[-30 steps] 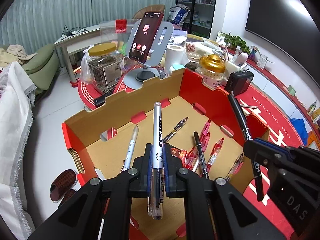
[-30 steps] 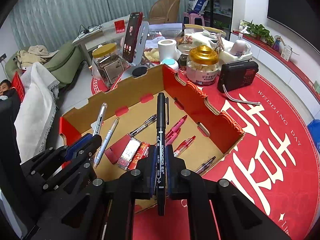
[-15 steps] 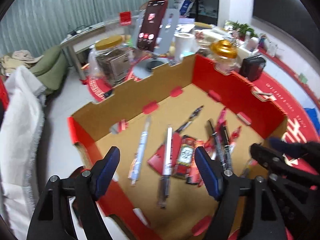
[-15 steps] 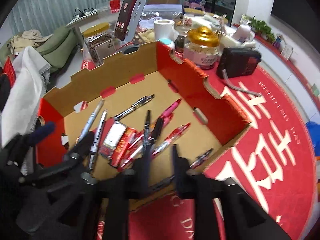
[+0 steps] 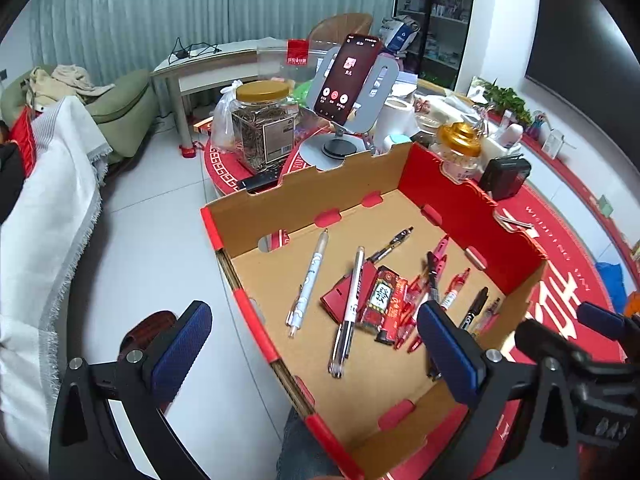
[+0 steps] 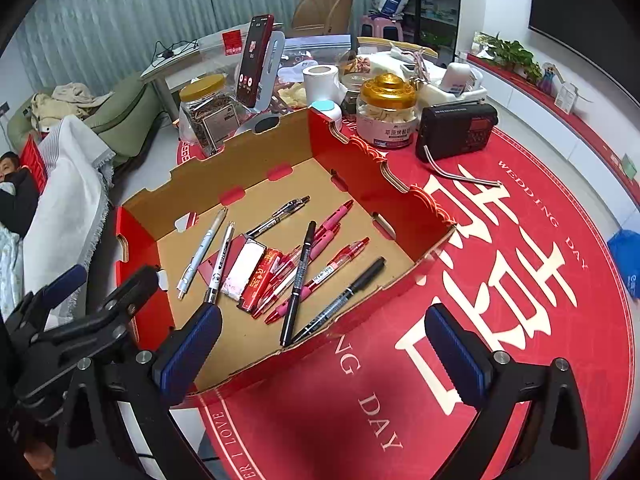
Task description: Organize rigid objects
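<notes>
Left tool (image 5: 308, 344): jaws wide apart, nothing between the blue ribbed pads; it hangs over the near-left corner of the box, probably because its work there is finished.
Right tool (image 6: 324, 346): also fully spread and without load, above the near edge of the box and the red cloth.
Cardboard box (image 6: 280, 146): a shallow open tray of corrugated board, brown inside, red on the walls, with scalloped rims; it stands on the bench at its edge. I judge it serves as the one collecting place for the loose writing things.
Pens (image 6: 316, 270): all lie flat on the box floor, some crossing each other; thin hard plastic cylinders, which roll easily, so the walls keep them in.
White pen (image 5: 352, 300): lies partly over the red packets (image 6: 260, 276), small flat glossy cartons.
Black marker (image 6: 340, 300): lies along the near wall.
Bench cloth (image 6: 500, 280): smooth red round cover with white letters.
Radio (image 6: 456, 130): black, boxy, beyond the box.
Jar (image 6: 386, 114): clear, with gold lid.
Phone on stand (image 5: 346, 78): upright, far behind.
</notes>
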A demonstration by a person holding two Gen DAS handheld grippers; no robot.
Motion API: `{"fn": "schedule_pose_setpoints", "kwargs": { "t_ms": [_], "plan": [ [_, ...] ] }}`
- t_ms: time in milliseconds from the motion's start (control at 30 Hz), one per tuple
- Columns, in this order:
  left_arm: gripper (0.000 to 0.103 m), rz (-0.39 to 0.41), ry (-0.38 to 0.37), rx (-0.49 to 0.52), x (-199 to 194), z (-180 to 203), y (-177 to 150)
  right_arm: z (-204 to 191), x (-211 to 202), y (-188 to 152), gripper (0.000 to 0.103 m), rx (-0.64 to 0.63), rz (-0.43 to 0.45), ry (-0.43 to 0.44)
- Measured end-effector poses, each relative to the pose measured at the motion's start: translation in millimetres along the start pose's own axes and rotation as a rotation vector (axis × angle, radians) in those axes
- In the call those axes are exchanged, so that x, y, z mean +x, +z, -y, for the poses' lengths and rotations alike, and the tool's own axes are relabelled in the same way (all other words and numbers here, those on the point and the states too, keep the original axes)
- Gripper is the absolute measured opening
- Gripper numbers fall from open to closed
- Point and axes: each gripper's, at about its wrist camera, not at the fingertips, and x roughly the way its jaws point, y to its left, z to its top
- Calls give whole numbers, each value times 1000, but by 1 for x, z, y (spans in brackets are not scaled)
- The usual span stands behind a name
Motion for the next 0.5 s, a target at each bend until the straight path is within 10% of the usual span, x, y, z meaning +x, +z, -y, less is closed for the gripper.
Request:
{"fn": "schedule_pose_setpoints", "kwargs": {
  "t_ms": [500],
  "plan": [
    [102,29,70,11,-17,0,-3,-7,-10,-2,102,-32,0,-55]
  ]
}}
